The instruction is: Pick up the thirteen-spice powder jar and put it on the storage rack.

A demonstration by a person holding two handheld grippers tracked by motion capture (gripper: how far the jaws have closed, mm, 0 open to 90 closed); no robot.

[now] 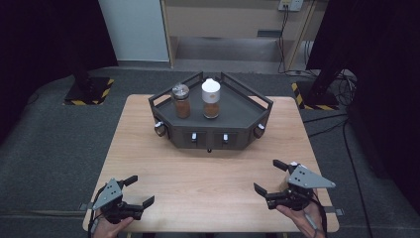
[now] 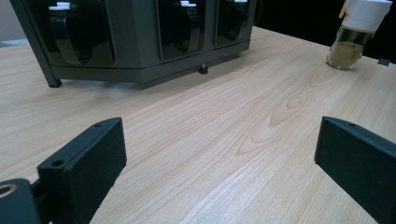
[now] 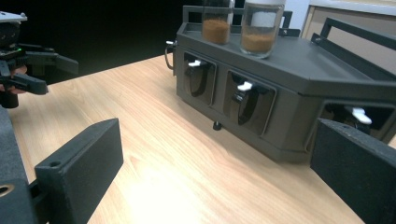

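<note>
Overhead and gripper views of a light wooden table (image 1: 208,173) with a spice station. At the far middle stands a dark grey, angular plastic rack (image 1: 237,126) with a railed top deck and a row of front bays. On its deck stand two jars of brown spice: a glass jar with a metal lid (image 1: 181,101) on the left and a glass jar with a white cap (image 1: 211,98) just beside it on the right.

The left gripper (image 1: 142,189) rests at the near left corner, jaws spread wide with nothing between them. The right gripper (image 1: 266,175) sits at the near right, likewise spread and empty.

The likeliest thing to be taken up is a small clear glass jar with a white plastic cap and pale powder (image 2: 353,32), standing upright on the bare wood at the near right, close to the right gripper and well apart from the rack.

Handling, as a judgement: the jar is probably light but rigid, its glass wall smooth and prone to slip, and breakable if dropped or knocked over. The soundest hold looks to be across the straight glass body below the cap, jaws level and square to it. A grip on the cap alone risks twisting it loose.
</note>
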